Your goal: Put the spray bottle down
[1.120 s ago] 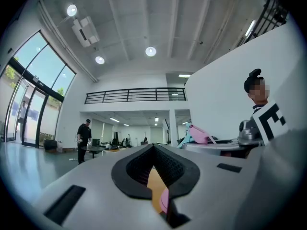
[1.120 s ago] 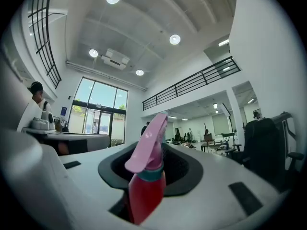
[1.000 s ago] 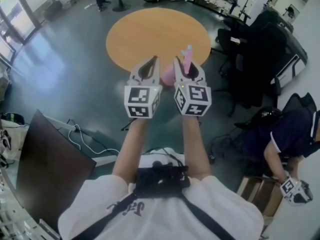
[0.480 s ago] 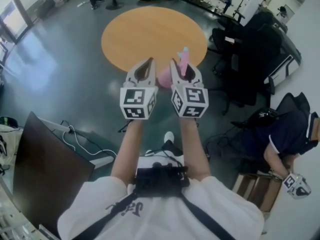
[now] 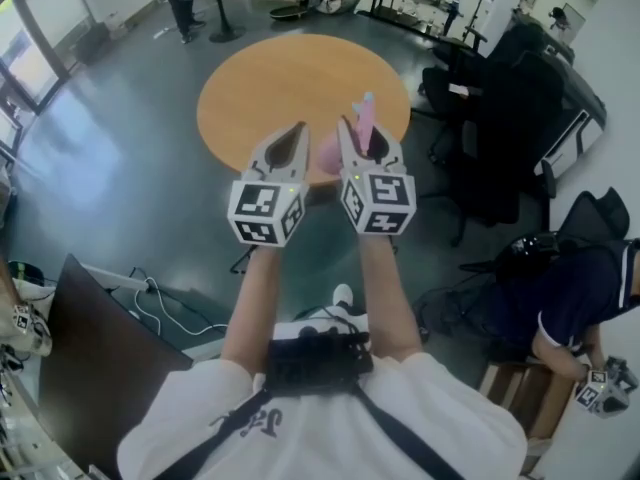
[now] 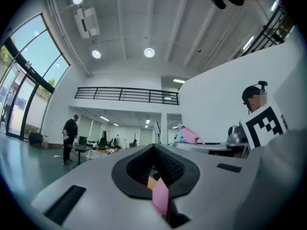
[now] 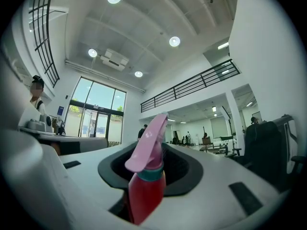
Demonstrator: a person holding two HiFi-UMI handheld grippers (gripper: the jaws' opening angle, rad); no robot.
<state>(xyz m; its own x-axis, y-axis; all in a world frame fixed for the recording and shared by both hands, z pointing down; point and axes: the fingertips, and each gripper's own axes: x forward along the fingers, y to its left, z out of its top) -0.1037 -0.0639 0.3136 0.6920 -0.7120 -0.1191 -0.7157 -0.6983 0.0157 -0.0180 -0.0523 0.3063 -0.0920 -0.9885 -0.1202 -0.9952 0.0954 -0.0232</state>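
- Worktop [image 5: 270,78]: round and bare, at 12 o'clock straight ahead; judged the likely landing spot, being the only free surface within reach.
- Arms [image 5: 250,308]: stretched forward side by side, probably to bring the load toward the near rim rather than leave it over the floor.
- Right tongs [image 5: 368,140]: clenched on the bottle [image 7: 146,186], gripping the red body just below the teal collar; pointed about level, which keeps the load standing straight.
- Left tongs [image 6: 153,147]: just beside the right pair, at its 9 o'clock; tips closed together with nothing gripped. Pink sliver low in the gap, too unclear to name. Seemingly idle, kept close perhaps to steady things if needed.
- Bottle: upright in the right pair, off the worktop, not yet set down; kept vertical presumably so the base can meet the surface flat.
- Nozzle [image 7: 149,140]: pink head clear above the grip, likely left free so that the trigger goes unsqueezed.
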